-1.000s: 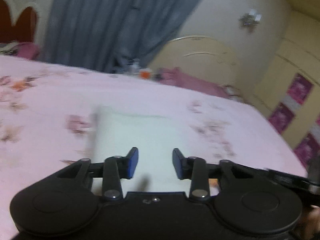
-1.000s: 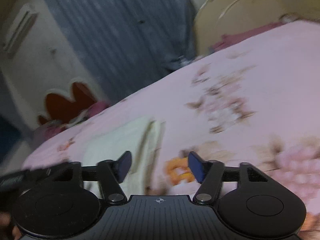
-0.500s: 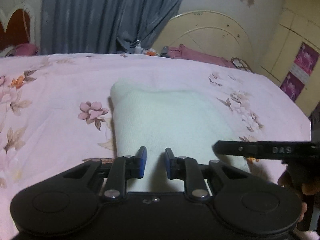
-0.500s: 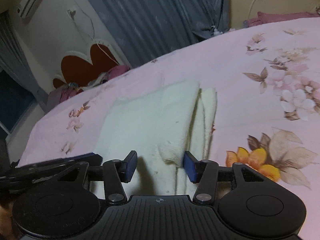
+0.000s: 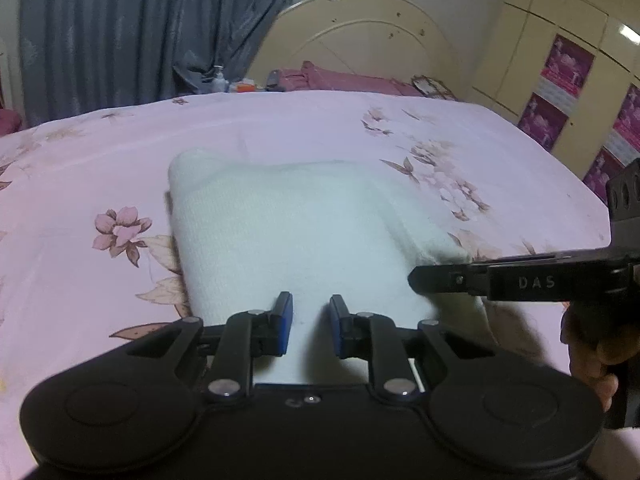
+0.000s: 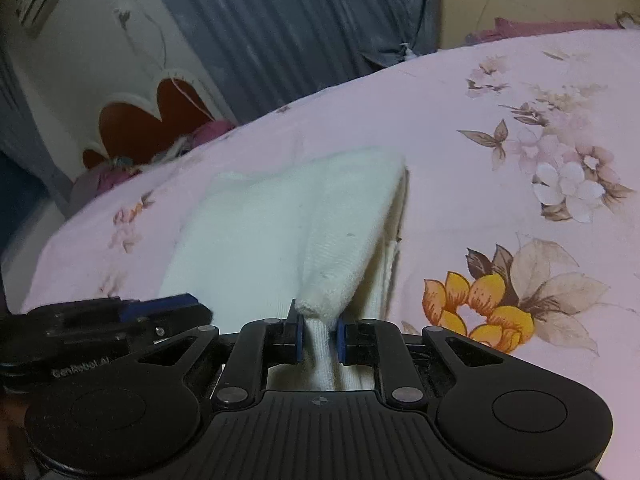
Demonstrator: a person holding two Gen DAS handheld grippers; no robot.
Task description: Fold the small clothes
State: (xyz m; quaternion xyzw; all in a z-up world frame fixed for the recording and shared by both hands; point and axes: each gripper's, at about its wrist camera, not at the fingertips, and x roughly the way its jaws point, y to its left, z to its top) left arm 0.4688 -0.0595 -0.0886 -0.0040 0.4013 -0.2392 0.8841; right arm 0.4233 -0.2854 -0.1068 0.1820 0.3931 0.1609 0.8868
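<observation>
- Left wrist view: a white garment [image 5: 288,232] lies folded on a pink floral bedspread [image 5: 80,168], directly ahead of the left gripper [image 5: 310,326].
- Its near edge runs under and between the blue pads [image 5: 285,322]. The jaws stand narrow, a gap showing between them; whether the pads press the cloth cannot be told.
- The garment's long axis runs away from the gripper toward the headboard [image 5: 360,40]; the far left corner is rounded.
- The right gripper [image 5: 416,278] enters from the right, seen side-on, its tip at the garment's near right corner. A hand [image 5: 592,344] holds it.
- Right wrist view: the right gripper [image 6: 318,338] has its jaws closing, with a bunched white corner of the garment [image 6: 288,232] between the pads [image 6: 298,338], which press on the cloth.
- From that corner the garment fans out up and left, its right edge lifted as a fold over a lower layer.
- The left gripper [image 6: 168,310] lies at the lower left, at the garment's near edge.
</observation>
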